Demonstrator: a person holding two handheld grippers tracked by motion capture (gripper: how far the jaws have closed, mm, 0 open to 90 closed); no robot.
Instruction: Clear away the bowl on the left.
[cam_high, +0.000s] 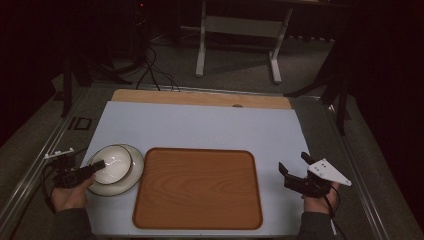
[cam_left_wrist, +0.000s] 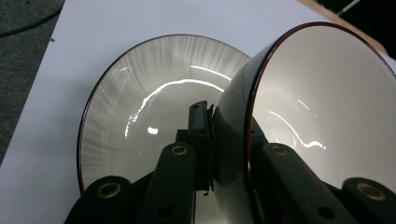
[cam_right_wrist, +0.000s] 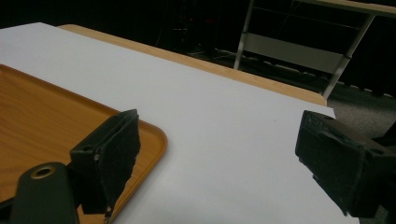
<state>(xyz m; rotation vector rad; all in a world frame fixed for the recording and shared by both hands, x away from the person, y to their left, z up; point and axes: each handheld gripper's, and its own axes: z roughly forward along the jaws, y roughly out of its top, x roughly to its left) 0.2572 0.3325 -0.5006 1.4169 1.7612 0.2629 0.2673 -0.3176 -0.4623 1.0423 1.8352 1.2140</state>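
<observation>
Looks like a lab/test room: dark surroundings, cables (cam_high: 155, 70) on grey carpet (cam_high: 235, 65), white-framed bench (cam_high: 240, 30) behind, white-covered table (cam_high: 200, 125).

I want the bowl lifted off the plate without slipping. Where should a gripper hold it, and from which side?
Grip the bowl by its rim wall, one jaw inside and one outside, coming from the person's left, as the left gripper does now. The thin upright wall fits between the jaws, and the plate under it blocks a low approach.
</observation>
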